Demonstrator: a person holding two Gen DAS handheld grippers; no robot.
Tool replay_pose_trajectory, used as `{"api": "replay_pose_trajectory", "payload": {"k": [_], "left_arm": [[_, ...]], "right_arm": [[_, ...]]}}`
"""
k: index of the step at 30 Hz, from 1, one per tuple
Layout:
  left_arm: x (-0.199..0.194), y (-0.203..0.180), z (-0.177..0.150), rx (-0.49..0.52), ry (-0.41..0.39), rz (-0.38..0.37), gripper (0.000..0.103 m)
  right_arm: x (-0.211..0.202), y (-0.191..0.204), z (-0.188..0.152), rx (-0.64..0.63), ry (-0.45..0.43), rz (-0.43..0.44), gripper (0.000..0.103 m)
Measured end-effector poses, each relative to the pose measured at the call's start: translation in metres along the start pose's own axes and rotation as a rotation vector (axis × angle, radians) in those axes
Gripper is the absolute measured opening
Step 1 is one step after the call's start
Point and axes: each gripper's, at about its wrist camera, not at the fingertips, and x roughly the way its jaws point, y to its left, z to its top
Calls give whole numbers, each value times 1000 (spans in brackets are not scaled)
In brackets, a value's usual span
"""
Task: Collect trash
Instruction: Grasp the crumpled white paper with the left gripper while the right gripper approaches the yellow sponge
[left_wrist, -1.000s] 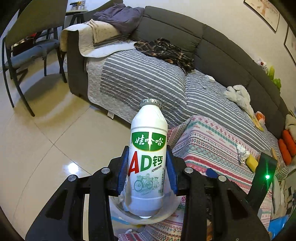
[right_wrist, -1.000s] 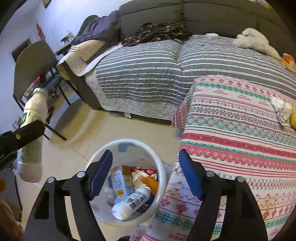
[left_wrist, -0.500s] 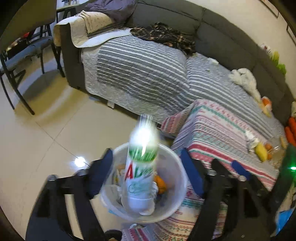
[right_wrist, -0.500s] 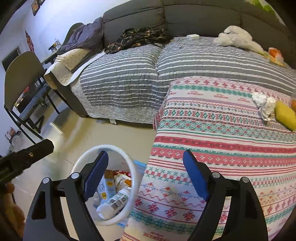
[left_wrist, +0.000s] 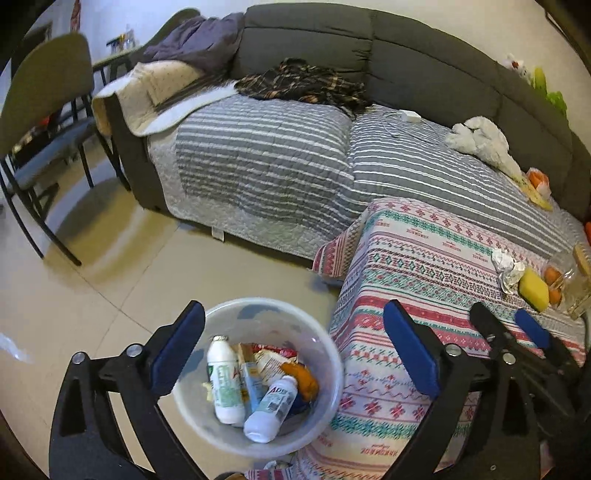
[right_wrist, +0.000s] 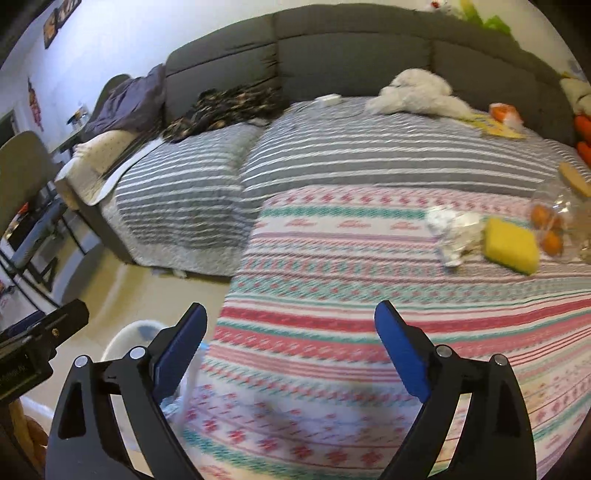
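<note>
The left gripper (left_wrist: 293, 345) is being held spread and empty above the bin (left_wrist: 332, 363); the right gripper (right_wrist: 290, 341), likewise spread, is being held over the patterned cloth (right_wrist: 369, 288).

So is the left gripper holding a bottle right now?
No, the left gripper is open with nothing between its fingers, and both white bottles lie in the bin below.

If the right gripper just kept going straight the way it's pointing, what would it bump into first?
Probably the patterned tablecloth: the open right gripper aims across the bare cloth. The crumpled foil and yellow sponge lie farther on and off to the right. Depth is unclear.
</note>
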Motion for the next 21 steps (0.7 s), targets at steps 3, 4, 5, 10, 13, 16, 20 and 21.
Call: {"api": "replay_pose_trajectory", "payload": {"k": [3, 4, 5, 10, 13, 16, 20, 21], "left_arm": [[0, -19, 1, 14, -22, 12, 96], [1, -24, 1, 15, -24, 9, 96], [2, -32, 2, 16, -23, 3, 96], [9, -67, 0, 38, -20, -7, 96], [13, -94, -4, 79, -22, -11, 96], [23, -125, -12, 127, 2, -39, 96], [46, -171, -32, 201, 85, -116, 96], [50, -180, -36, 222, 100, -138, 96]], "right_arm": [[-5, -23, 5, 18, -19, -23, 95], [-6, -28, 6, 22, -20, -28, 95], [-6, -34, 7, 25, -20, -36, 95], [-14, -68, 11, 28, -22, -95, 95], [-22, -99, 15, 25, -23, -150, 96], [-30, -136, 14, 38, -7, -192, 96], [-39, -195, 5, 94, 36, -227, 96], [-41, -207, 3, 113, 41, -223, 96]]}}
